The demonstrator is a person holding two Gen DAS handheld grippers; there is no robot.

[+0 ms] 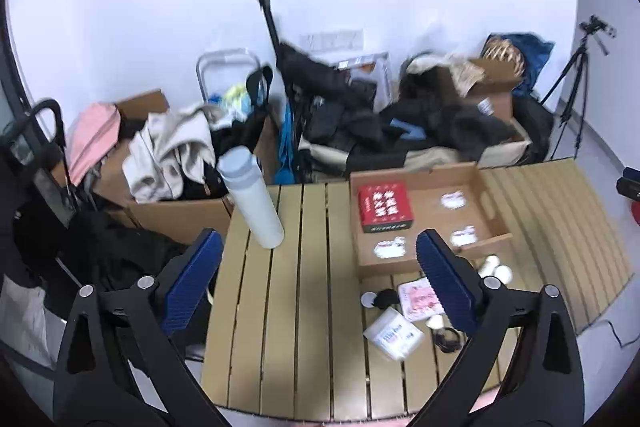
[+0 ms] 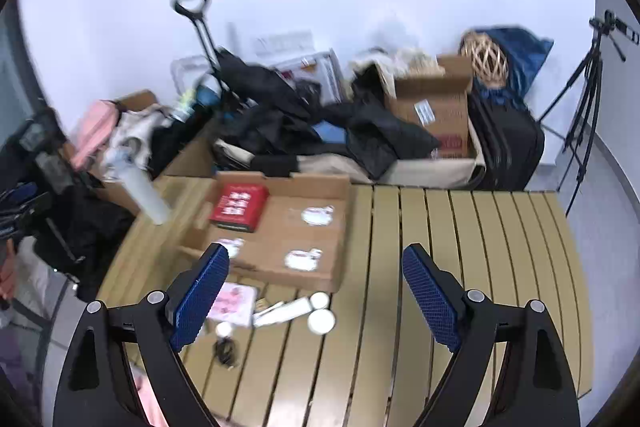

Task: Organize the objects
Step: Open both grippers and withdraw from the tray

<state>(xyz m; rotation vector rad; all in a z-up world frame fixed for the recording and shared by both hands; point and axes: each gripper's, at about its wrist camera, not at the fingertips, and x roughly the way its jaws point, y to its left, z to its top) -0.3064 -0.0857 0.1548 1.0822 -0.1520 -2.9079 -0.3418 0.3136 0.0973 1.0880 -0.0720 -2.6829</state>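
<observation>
Cardboard tray (image 1: 494,205) already holds a red box (image 1: 384,207), while small items (image 2: 296,309) wait loose on the slatted table (image 2: 460,247); both grippers (image 1: 320,283) (image 2: 316,291) gape empty.

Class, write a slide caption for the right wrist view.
Open right gripper above slatted table; red box sits in cardboard tray.

A tan slatted table (image 1: 304,307). On it, a white bottle (image 1: 253,197) near the left edge and a flat cardboard tray (image 1: 486,193) farther back. In front of the tray, a pink packet (image 1: 418,298), two small white jars (image 2: 320,313), a clear bag (image 1: 394,333) and a black cord (image 2: 225,349).
</observation>
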